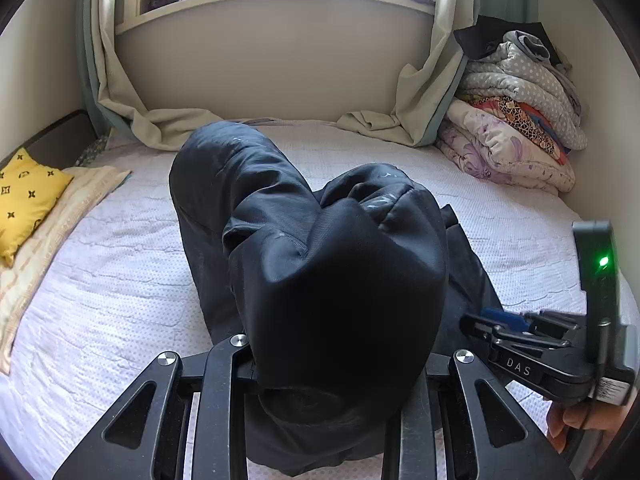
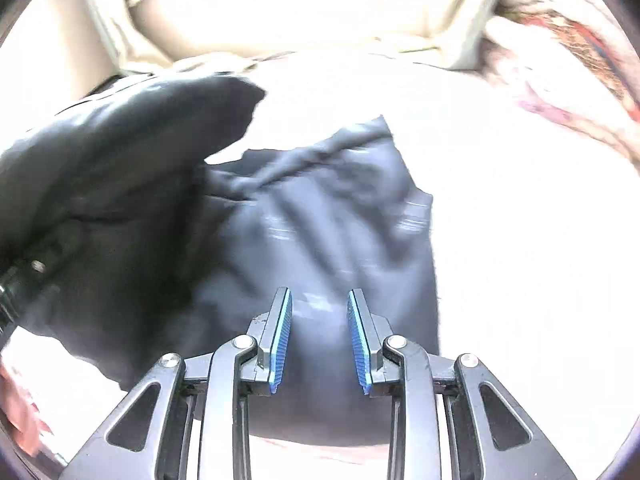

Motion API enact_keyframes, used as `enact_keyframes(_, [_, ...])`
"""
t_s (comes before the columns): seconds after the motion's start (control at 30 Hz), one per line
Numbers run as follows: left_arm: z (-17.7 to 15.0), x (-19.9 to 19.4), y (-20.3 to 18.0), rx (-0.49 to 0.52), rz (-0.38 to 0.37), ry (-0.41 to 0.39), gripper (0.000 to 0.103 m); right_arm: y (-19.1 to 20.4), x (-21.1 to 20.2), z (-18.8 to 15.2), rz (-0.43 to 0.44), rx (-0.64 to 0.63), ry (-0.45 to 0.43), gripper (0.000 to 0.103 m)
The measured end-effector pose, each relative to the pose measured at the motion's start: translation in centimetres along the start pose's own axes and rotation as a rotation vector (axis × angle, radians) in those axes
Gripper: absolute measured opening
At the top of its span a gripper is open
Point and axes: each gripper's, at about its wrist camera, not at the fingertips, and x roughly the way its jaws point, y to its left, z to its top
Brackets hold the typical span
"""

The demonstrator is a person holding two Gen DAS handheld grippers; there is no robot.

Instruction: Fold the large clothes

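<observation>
A large black padded garment [image 1: 256, 208] lies lengthwise on the bed [image 1: 120, 272]. Its near end is lifted and bunched over my left gripper [image 1: 332, 320], which is shut on the fabric, and the cloth hides the fingertips. In the right wrist view the same garment [image 2: 328, 216] spreads below my right gripper [image 2: 320, 332]. That gripper's blue pads [image 2: 280, 336] stand apart with nothing between them. The right gripper [image 1: 488, 320] also shows low on the right of the left wrist view, beside the garment's edge and held by a hand [image 1: 580, 420].
A yellow pillow [image 1: 28, 200] and a striped cloth lie at the bed's left edge. Folded quilts [image 1: 516, 120] are stacked in the far right corner. Curtains [image 1: 420, 92] hang down onto the mattress below the window wall.
</observation>
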Motion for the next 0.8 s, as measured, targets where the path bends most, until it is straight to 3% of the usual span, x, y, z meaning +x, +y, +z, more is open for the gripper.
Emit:
enact_keyframes(0.13, [0.3,0.1,-1.3,0.029,-0.002,0.004,0.033,-3.1,3.6,-0.7,0.093,0.111,0.072,0.025])
enact_keyframes(0.27, [0.4,0.2,-3.7,0.104,0.000,0.003,0.032,-2.7,5.7,-1.3,0.153,0.153,0.087,0.025])
enact_keyframes(0.43, [-1.4,1.9,-9.2,0.281,0.012,0.019,0.032,-3.6,6.3,-0.5,0.185,0.171,0.095,0.025])
enact_keyframes(0.63, [-3.8,3.3,-11.9,0.371,0.017,-0.003,0.036,-12.1,4.1,0.4,0.380,0.485,0.127,0.021])
enact_keyframes(0.7, [-4.5,3.5,-12.4,0.402,0.026,-0.008,0.038,-14.7,1.9,1.0,0.323,0.513,0.069,0.023])
enact_keyframes(0.77, [-5.0,3.9,-12.9,0.426,0.030,-0.010,0.040,-16.1,-1.4,2.4,0.172,0.441,-0.053,0.024])
enact_keyframes(0.8, [-5.4,4.1,-13.2,0.441,0.031,-0.012,0.041,-16.2,-2.3,2.9,0.169,0.420,-0.087,0.024])
